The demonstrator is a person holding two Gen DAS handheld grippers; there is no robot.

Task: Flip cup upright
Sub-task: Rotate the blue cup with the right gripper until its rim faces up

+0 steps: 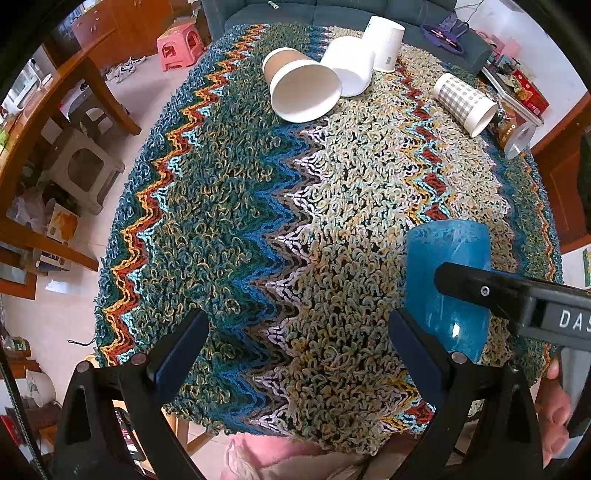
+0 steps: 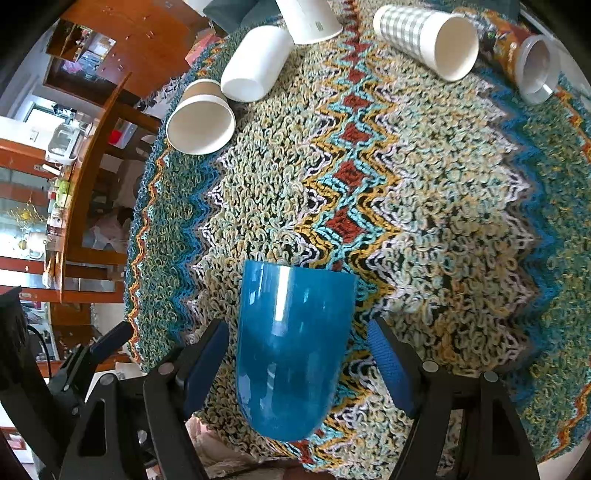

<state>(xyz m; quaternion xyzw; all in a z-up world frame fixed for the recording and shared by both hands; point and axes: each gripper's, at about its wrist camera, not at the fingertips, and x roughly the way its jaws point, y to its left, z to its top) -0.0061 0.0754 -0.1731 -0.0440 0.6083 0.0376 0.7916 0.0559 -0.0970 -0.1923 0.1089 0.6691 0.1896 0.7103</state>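
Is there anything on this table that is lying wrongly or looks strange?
Yes. The blue cup lies on its side on the rug, between the open right gripper fingers. The brown cup, two white cups and checked cup also lie tipped over. Nothing looks spilled.

A shaggy zigzag-patterned rug (image 1: 229, 206) in teal, cream and rust covers the table. Beyond it stands a grey-blue sofa (image 1: 332, 11). A pink plastic stool (image 1: 179, 46) and a grey stool (image 1: 85, 170) sit on the pale tiled floor (image 1: 147, 85). Brown wooden shelving (image 2: 92, 155) lines the left side, holding what may be small bottles. Daylight is bright.
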